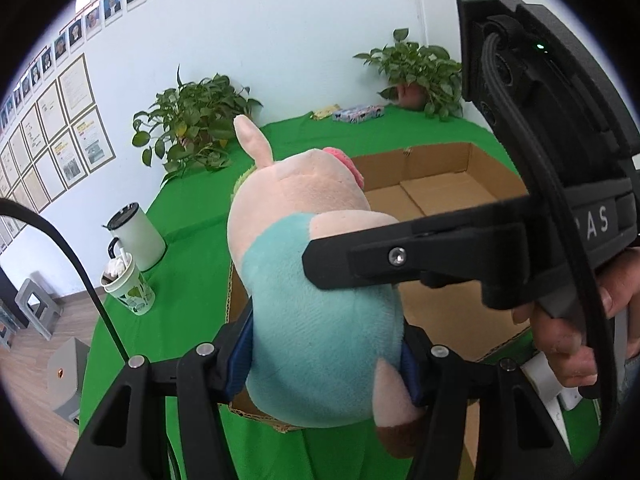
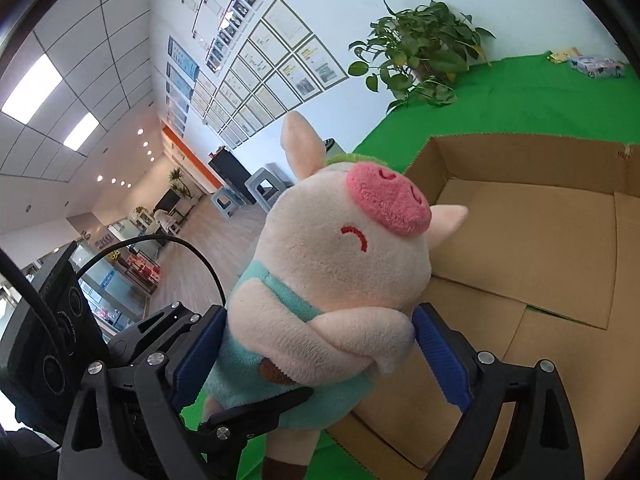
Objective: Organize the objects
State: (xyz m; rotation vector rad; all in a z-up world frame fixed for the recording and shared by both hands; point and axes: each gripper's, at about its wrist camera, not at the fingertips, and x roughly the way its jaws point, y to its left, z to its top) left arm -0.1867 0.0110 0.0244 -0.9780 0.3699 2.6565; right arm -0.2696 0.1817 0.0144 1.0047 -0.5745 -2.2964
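A plush pig (image 1: pixel 312 280) in light blue overalls with a pink snout is held upright above the near left edge of an open cardboard box (image 1: pixel 444 188). My left gripper (image 1: pixel 326 364) is shut on its lower body, blue pads on both sides. My right gripper (image 2: pixel 316 344) is shut on the pig (image 2: pixel 340 272) at chest height, and one of its fingers crosses in front of the toy in the left wrist view. The box (image 2: pixel 540 240) looks empty and sits on the green table cloth (image 2: pixel 500 96).
A white mug (image 1: pixel 138 236) and a paper cup (image 1: pixel 128 284) with trash stand on the table at left. Two potted plants (image 1: pixel 192 120) (image 1: pixel 416 72) and a small printed box (image 1: pixel 358 113) are along the far edge. Stools (image 2: pixel 266 188) stand on the floor beyond.
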